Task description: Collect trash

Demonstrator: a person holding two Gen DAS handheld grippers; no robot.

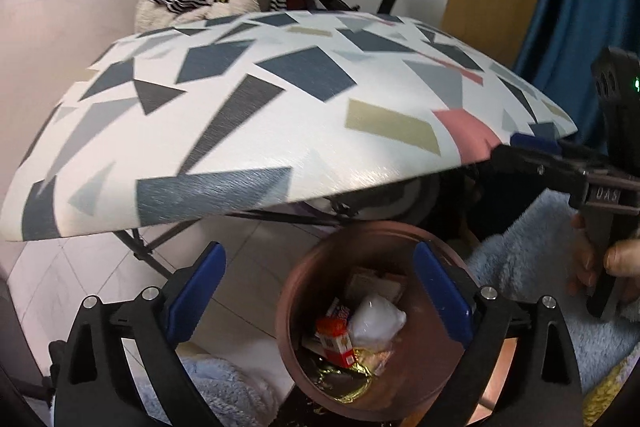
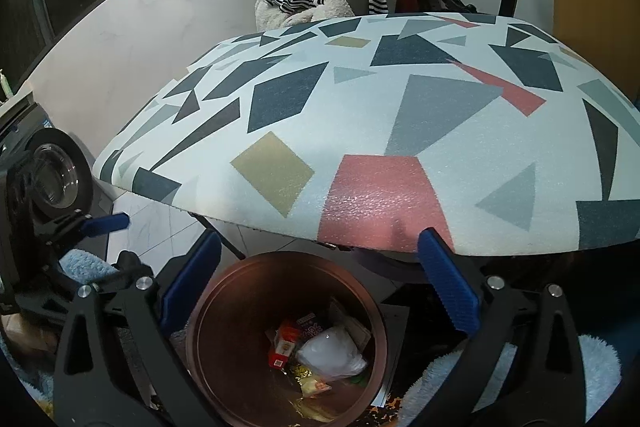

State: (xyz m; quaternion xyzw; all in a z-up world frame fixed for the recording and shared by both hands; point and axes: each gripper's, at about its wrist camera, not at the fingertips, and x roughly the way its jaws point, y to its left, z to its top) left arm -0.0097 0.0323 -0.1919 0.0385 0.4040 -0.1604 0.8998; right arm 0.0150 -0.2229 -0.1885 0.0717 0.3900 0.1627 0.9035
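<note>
Both my left gripper (image 1: 316,295) and right gripper (image 2: 318,285) hang spread and empty over the brown bin (image 2: 208,327), trash (image 2: 330,349) already inside; risk: dipping lower could clip its rim and tip it.

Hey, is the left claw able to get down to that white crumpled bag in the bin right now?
Probably yes. The left claw is open and empty above the brown bin, whose mouth is uncovered, and the white bag lies on top of the trash.
</note>
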